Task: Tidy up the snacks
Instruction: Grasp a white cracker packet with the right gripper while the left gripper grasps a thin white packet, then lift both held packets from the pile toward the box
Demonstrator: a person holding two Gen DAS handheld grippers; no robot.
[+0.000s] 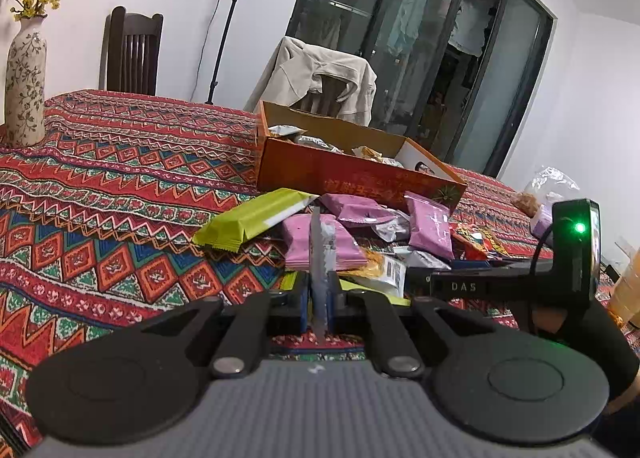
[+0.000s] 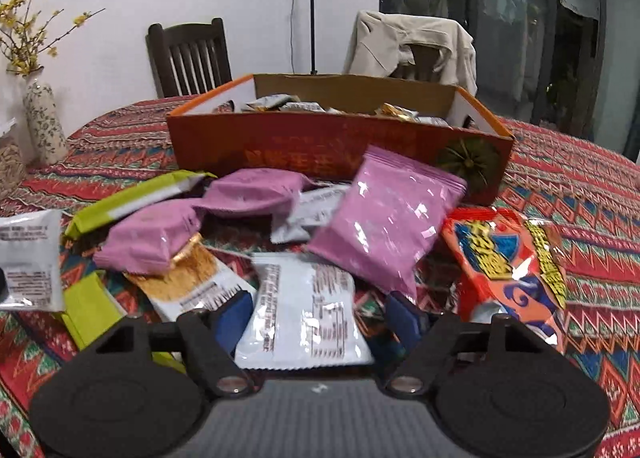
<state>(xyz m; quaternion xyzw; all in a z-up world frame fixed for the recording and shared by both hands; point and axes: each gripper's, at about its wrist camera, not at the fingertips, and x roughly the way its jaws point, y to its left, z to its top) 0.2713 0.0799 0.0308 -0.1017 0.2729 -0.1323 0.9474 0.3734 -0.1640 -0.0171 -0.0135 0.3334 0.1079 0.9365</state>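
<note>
A pile of snack packets lies on the patterned tablecloth in front of an orange cardboard box (image 1: 356,174) (image 2: 280,146) that holds several packets. My left gripper (image 1: 319,298) is shut on a silver-white packet (image 1: 318,254), held edge-on above the cloth; it also shows at the left edge of the right wrist view (image 2: 30,258). My right gripper (image 2: 320,322) is open, its blue pads either side of a white packet (image 2: 308,314) lying flat. Pink packets (image 2: 384,230) (image 1: 430,226), a green bar (image 1: 256,218) (image 2: 132,202) and a red-orange packet (image 2: 508,258) lie around.
A flowered vase (image 1: 26,82) (image 2: 44,122) stands at the table's left. Two chairs stand behind the table, one draped with a beige jacket (image 1: 320,74) (image 2: 412,42). A clear bag (image 1: 548,186) lies at the far right. The right gripper's body (image 1: 520,282) reaches in beside the pile.
</note>
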